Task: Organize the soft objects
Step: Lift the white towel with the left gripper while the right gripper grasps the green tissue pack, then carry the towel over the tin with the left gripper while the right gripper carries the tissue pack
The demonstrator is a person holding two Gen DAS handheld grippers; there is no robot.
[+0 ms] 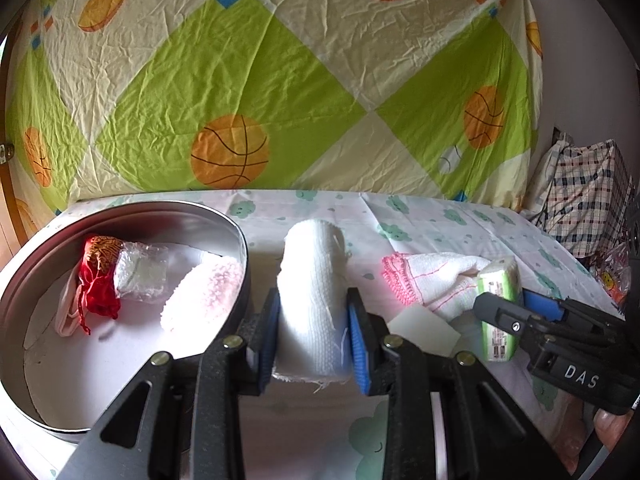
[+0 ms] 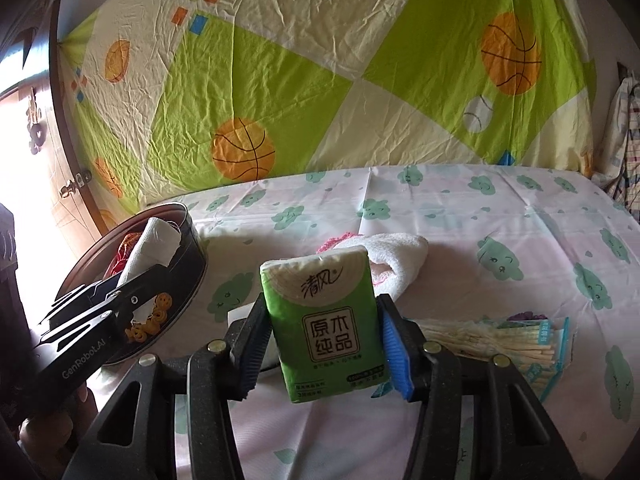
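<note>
The white cloth roll (image 1: pixel 314 300) is sitting clamped upright in the left gripper (image 1: pixel 314 336), just beside the round metal tin (image 1: pixel 236 228) on the worktop (image 2: pixel 480 208). The green tissue pack (image 2: pixel 324 320) is standing gripped in the right gripper (image 2: pixel 324 348), in front of the pink-edged towel (image 2: pixel 396 256).

In the left wrist view the round tin (image 1: pixel 240 240) is cut off at the picture's lower left, the white cloth roll (image 1: pixel 312 300) hides the surface behind it, and the small print on the tissue pack (image 1: pixel 498 312) is too small to read.
</note>
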